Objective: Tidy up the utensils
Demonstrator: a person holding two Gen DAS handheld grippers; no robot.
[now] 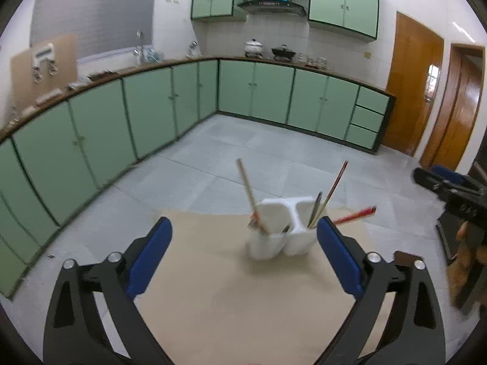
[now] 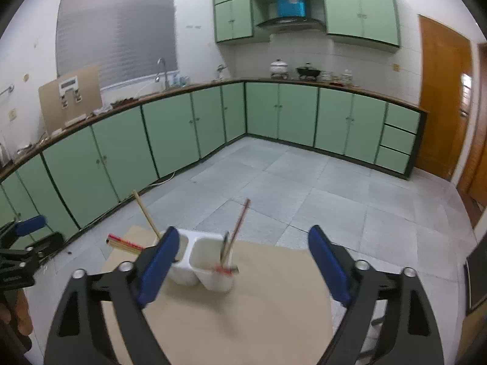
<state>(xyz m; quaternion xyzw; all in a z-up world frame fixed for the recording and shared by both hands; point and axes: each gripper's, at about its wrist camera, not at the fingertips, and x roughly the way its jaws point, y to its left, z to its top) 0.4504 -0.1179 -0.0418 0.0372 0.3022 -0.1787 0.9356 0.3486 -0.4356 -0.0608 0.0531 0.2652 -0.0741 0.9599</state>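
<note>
Both grippers w/ fingers spread wide, nothing between the pads: left gripper (image 1: 243,243) and right gripper (image 2: 243,258) each hover over the tan counter (image 1: 231,304), pointing down at an angle toward the white two-compartment utensil holder (image 1: 281,237). In the left wrist view the holder stands upright just ahead of the fingers, nearer the right-hand finger (image 1: 338,258); in the right wrist view it sits ahead & partly behind the left-hand finger (image 2: 158,267). Utensils are already in it: a pale wooden chopstick (image 1: 248,190) leaning out of one compartment, a dark red chopstick (image 1: 334,184) & what looks like a dark metal handle (image 1: 315,208) in the other, plus a red/tan pair of chopsticks (image 1: 354,215) tilted low, almost level, over the rim beside the fingertip. No loose utensils visible on the counter. Handling, my read: chopsticks are light, stiff, thin & smooth, so prob. slippery and prone to pivot if pinched at one end; best taken mid-shaft or upper third, pads square across the shaft. The low-tilted pair looks least settled, could tip out if nudged. Holder seems light thin plastic, top-heavy w/ long sticks, so it may slide or topple if bumped; if steadying it, grip a wall at the rim, gently.
</note>
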